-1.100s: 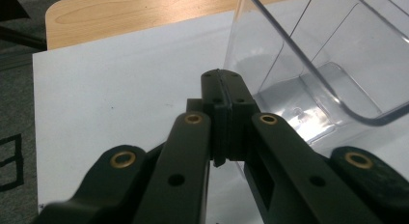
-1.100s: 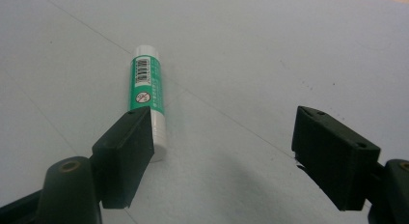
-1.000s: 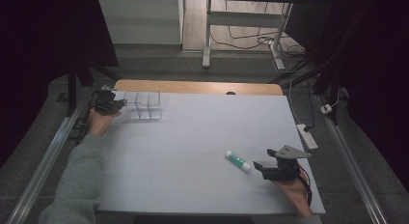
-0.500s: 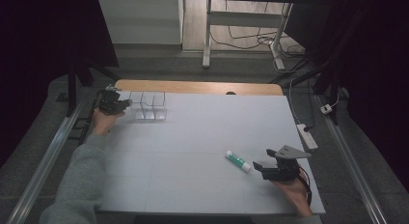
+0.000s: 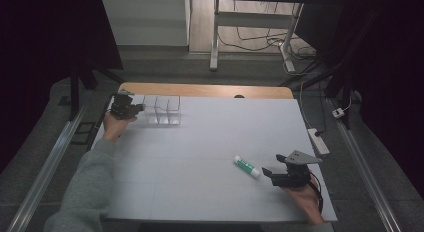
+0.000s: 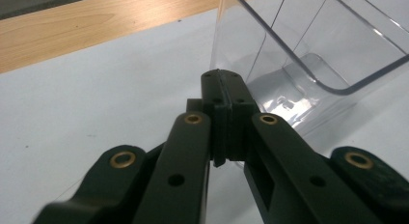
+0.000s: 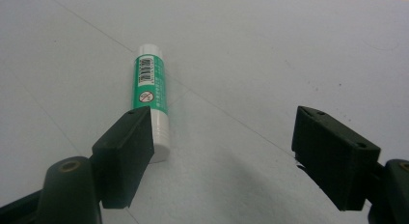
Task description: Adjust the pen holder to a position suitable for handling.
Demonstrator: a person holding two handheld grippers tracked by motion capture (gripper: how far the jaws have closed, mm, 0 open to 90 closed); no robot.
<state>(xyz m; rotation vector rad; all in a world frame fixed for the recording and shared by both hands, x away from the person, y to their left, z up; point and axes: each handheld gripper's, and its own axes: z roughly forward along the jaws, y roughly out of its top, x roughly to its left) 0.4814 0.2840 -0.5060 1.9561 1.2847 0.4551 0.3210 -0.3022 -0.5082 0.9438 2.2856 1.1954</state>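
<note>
Lying flat on the white table (image 5: 200,162), the green glue stick (image 5: 247,167) sits just off the right gripper (image 5: 272,175), toward its left jaw and a little ahead. Its long axis runs roughly along that gripper's reach, white cap end nearest. The jaws stand wide apart, low over the table, the hand behind them. At the far left, the left gripper (image 5: 134,109) is pressed closed, its tips at the wall of a clear plastic organiser (image 5: 161,110); whether it pinches that wall I cannot tell.

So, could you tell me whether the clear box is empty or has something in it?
Empty, as far as shown: the clear box stands upright, and through its walls its floor shows bare. The left gripper is shut beside it.
</note>
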